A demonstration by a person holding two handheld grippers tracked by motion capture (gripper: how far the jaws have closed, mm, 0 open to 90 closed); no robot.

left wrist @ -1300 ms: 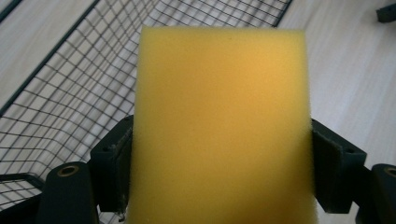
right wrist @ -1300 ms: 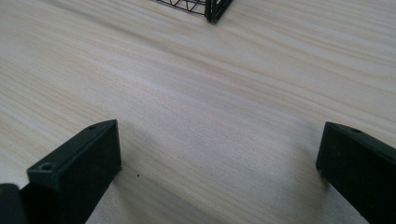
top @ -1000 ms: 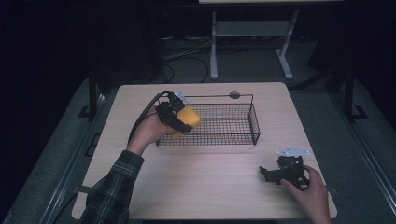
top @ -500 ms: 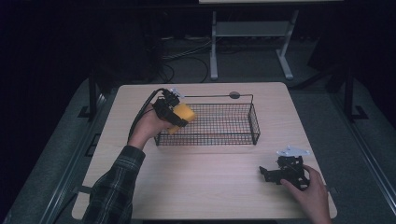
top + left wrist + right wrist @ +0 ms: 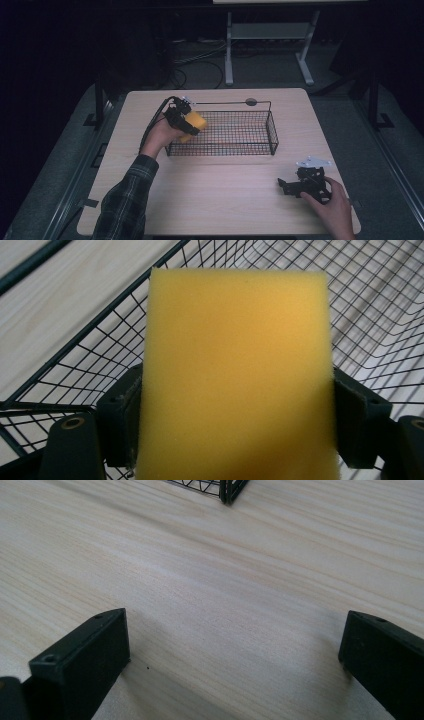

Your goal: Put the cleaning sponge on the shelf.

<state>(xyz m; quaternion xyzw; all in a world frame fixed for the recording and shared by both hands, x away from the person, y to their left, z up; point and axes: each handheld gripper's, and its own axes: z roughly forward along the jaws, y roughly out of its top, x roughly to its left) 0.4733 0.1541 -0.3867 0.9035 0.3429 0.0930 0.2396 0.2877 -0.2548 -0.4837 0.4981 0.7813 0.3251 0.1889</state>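
Note:
A yellow sponge [image 5: 194, 124] hangs over the left end of the black wire basket [image 5: 240, 145], held in my left gripper [image 5: 186, 121], which is shut on it. In the left gripper view the sponge [image 5: 235, 375] is squeezed between the two black jaws, with the basket's mesh [image 5: 380, 305] below and behind it. My right gripper [image 5: 290, 188] rests on the table near the front right corner, open with nothing between its fingers. The right gripper view has bare wood between its fingers [image 5: 85, 665] and a basket corner [image 5: 225, 490] at the top.
The light wooden table [image 5: 220, 200] carries the basket at its middle back. A small dark round object [image 5: 251, 101] lies behind the basket. Beyond the table stand a white metal stand [image 5: 270, 35] and cables on a dark floor.
My left gripper has carried the sponge a little farther back and rightward over the basket's left end. The right gripper has stayed in place.

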